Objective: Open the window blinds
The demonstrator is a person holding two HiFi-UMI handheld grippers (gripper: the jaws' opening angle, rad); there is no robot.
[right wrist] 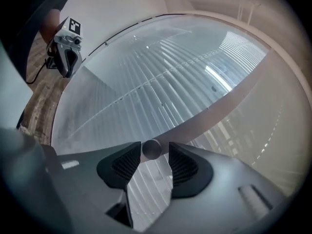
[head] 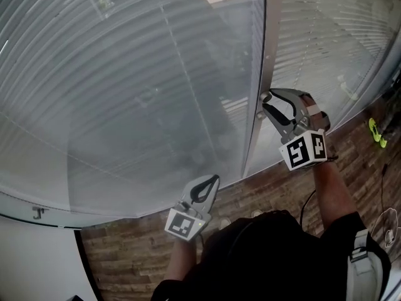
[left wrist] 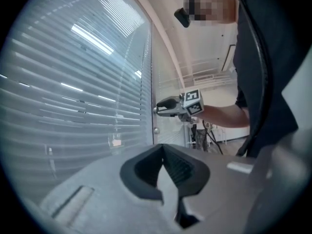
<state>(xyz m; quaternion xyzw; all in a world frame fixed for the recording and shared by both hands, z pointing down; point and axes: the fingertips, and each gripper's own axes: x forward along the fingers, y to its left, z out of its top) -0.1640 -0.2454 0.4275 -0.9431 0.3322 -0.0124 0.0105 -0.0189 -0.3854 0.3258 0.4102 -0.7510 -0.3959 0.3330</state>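
Grey knob point(right wrist: 151, 148) sits free between the right hand-held gripper's point(right wrist: 154, 154) parted jaws; best clamp it squarely before twisting the blinds point(head: 125, 74) open. Left hand-held gripper point(left wrist: 165, 174), well off the knob, is closed and empty.

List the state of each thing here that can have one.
Window blinds: lowered, slats tilted shut.
Right gripper: open.
Knob: between the right jaws at their tips, not clamped.
Left gripper: shut, empty.
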